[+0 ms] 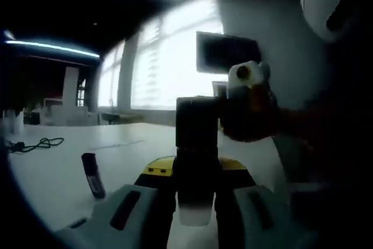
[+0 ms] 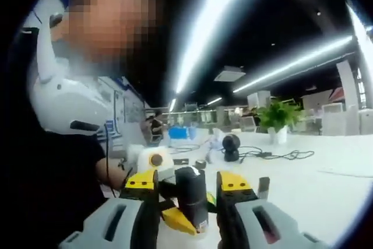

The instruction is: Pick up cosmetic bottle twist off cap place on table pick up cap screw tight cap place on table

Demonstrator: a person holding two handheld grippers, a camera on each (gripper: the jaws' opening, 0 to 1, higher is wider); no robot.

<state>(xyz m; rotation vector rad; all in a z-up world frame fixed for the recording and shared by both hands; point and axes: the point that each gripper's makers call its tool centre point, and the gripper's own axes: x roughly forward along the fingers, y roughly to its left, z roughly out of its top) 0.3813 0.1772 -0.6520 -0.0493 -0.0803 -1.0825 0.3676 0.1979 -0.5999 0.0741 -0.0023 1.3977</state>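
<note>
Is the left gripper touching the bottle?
Touching. In the left gripper view the left gripper has its jaws closed against both sides of the dark bottle, with no gap.

Ahead of your left gripper (image 1: 195, 202) the way is blocked: the bottle (image 1: 197, 144) fills its jaws and the right gripper (image 1: 247, 106) sits just past it. The white table (image 1: 52, 190) lies open to the side, apart from a small dark stick (image 1: 92, 174) and a cable (image 1: 35, 143). In the right gripper view, a cable tangle (image 2: 274, 155) and what may be a small round device (image 2: 231, 146) stand farther off.
</note>
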